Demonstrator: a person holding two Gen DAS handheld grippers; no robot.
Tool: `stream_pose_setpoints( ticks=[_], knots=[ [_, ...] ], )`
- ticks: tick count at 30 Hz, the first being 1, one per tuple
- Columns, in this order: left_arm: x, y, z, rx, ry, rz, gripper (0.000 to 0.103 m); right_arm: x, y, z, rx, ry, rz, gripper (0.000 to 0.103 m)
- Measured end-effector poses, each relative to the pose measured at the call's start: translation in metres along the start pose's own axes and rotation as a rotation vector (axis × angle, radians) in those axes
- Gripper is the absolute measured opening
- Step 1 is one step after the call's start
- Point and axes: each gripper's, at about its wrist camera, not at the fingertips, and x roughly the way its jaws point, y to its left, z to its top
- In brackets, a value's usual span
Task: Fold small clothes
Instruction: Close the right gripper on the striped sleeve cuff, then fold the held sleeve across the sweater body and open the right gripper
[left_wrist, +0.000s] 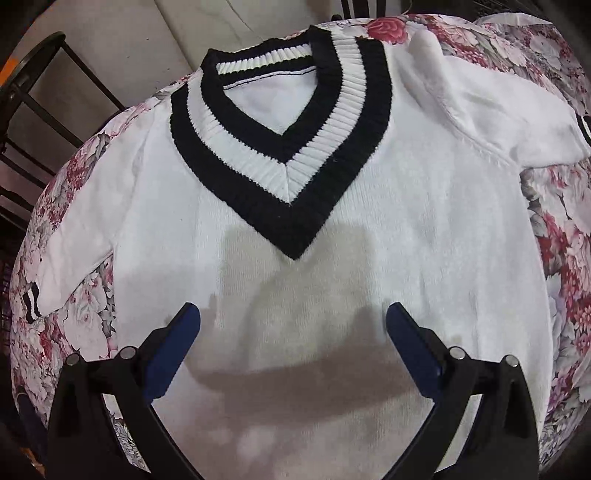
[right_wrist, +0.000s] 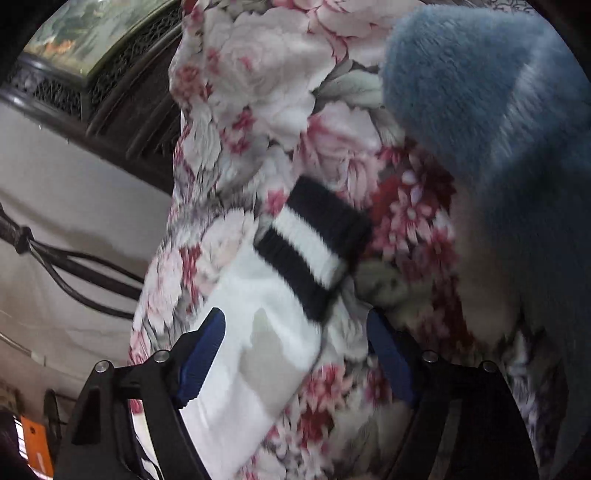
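A small white knit sweater (left_wrist: 332, 236) with a black-and-white V-neck collar (left_wrist: 295, 147) lies flat, front up, on a floral cloth (left_wrist: 565, 236). Its sleeves spread to both sides. My left gripper (left_wrist: 293, 314) is open and empty, hovering over the sweater's lower body. In the right wrist view, one white sleeve (right_wrist: 251, 350) with a black-and-white striped cuff (right_wrist: 314, 243) lies on the floral cloth (right_wrist: 266, 92). My right gripper (right_wrist: 295, 321) is open just above that sleeve, below the cuff, holding nothing.
A fluffy blue garment (right_wrist: 498, 129) lies on the cloth at the right of the sleeve. A dark chair frame (left_wrist: 33, 103) stands beyond the table's left edge. Dark furniture (right_wrist: 122, 92) and cables (right_wrist: 66, 266) lie left of the cloth edge.
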Motion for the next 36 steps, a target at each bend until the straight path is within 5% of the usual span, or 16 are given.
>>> stream_pose_setpoints(
  ticks=[2,4,6,7,13,17,26,36],
  knots=[
    [-0.002,0.003,-0.001,0.001,0.003,0.009,0.098,0.005,-0.003,0.010,0.013,-0.024,0.016,0.077],
    [0.000,0.003,-0.002,0.001,0.007,0.012,0.098,0.007,-0.005,0.017,0.025,-0.046,0.005,0.057],
    [0.000,0.006,-0.006,0.000,0.007,0.015,0.098,0.000,-0.003,0.010,0.036,-0.048,-0.011,0.021],
    [-0.001,0.008,-0.005,-0.002,0.006,0.016,0.098,0.001,-0.003,0.010,0.041,-0.040,0.001,0.011],
    [-0.007,0.024,0.007,-0.031,-0.012,0.040,0.098,-0.013,0.024,-0.004,0.014,-0.028,0.035,0.011],
    [-0.014,0.046,0.016,-0.109,-0.011,0.034,0.098,-0.021,0.079,-0.020,-0.113,-0.014,0.090,0.011],
    [-0.029,0.086,0.028,-0.232,-0.027,-0.015,0.098,-0.037,0.180,-0.088,-0.310,0.082,0.214,0.011],
    [-0.030,0.125,0.028,-0.363,-0.009,-0.043,0.098,-0.032,0.244,-0.172,-0.445,0.206,0.274,0.011]
  ],
)
